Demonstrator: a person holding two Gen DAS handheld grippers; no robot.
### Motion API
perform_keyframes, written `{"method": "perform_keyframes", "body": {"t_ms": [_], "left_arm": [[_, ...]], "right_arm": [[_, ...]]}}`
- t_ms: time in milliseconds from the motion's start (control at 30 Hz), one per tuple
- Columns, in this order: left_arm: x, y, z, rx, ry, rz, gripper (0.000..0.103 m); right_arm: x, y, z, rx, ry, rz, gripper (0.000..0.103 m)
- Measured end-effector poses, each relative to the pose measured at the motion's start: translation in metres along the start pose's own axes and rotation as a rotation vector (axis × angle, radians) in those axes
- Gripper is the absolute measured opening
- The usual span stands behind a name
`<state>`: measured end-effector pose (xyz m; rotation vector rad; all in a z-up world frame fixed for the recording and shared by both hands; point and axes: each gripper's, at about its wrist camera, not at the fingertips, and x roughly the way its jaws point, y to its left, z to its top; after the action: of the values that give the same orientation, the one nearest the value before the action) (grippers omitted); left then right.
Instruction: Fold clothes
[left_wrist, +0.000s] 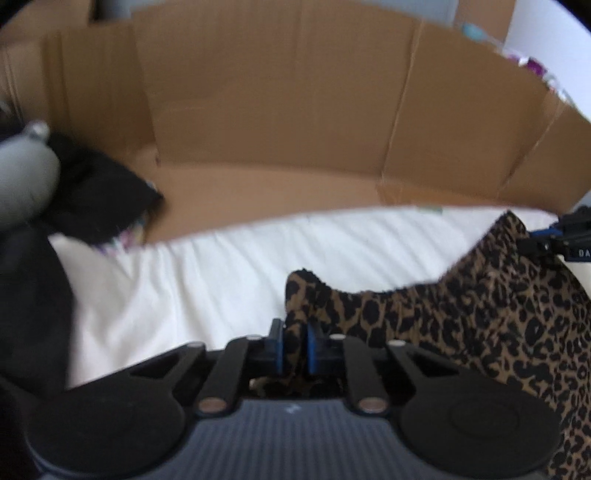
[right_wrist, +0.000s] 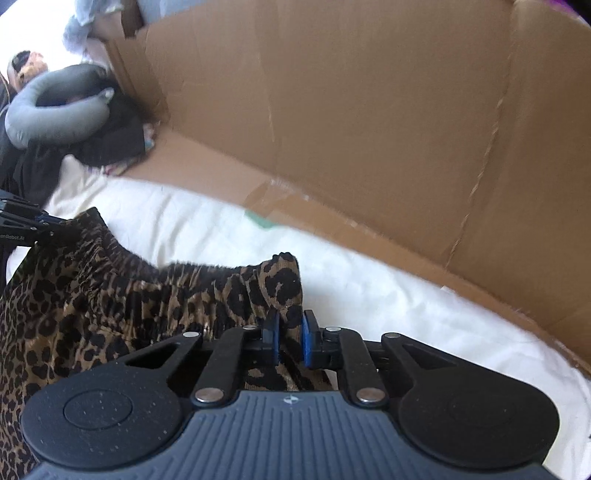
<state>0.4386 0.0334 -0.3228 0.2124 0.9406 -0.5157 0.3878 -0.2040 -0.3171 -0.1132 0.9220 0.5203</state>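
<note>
A white bed sheet (left_wrist: 207, 273) is backed by a wall of flattened brown cardboard (left_wrist: 280, 122). On the sheet lies a leopard-print garment (left_wrist: 480, 325), its gathered waistband raised between the two grippers. The left gripper (left_wrist: 294, 349) has its jaws clamped on one corner of the waistband; the right gripper (right_wrist: 289, 341) pinches the other corner. A grey neck pillow (right_wrist: 44, 114) rests on dark clothes (right_wrist: 110, 140) beside the cardboard.

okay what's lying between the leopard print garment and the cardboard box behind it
Only bare white bedding lies between the leopard print garment and the cardboard box; both wrist views show it.
</note>
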Motion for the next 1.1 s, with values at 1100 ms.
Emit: {"method": "perform_keyframes", "body": {"t_ms": [1100], "left_arm": [[0.002, 0.001, -0.002, -0.024, -0.056, 0.186, 0.039]], "right_arm": [[-0.013, -0.012, 0.003, 0.037, -0.069, -0.205, 0.034]]}}
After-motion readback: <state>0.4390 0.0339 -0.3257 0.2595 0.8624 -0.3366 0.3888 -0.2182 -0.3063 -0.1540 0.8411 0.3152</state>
